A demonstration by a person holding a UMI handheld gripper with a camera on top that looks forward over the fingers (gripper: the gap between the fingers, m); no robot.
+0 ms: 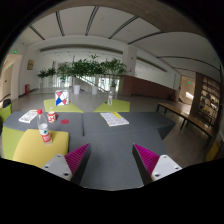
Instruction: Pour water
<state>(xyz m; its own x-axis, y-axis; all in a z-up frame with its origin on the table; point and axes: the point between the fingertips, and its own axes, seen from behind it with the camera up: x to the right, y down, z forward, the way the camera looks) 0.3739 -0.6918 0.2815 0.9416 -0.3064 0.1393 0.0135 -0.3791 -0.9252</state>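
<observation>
My gripper (111,163) is open and empty, its two magenta pads (76,160) wide apart above the grey table (115,150). A clear water bottle with a red label (43,127) stands upright on the table, ahead and to the left of the left finger. A white cup with a red and blue pattern (59,98) stands farther back on the left. Nothing lies between the fingers.
A yellow-green mat (35,150) lies by the left finger under the bottle. White papers (113,119) lie mid-table, a small white object (28,116) at the left. Green mats (60,104) and potted plants (85,72) stand beyond. Dark benches (190,122) line the right.
</observation>
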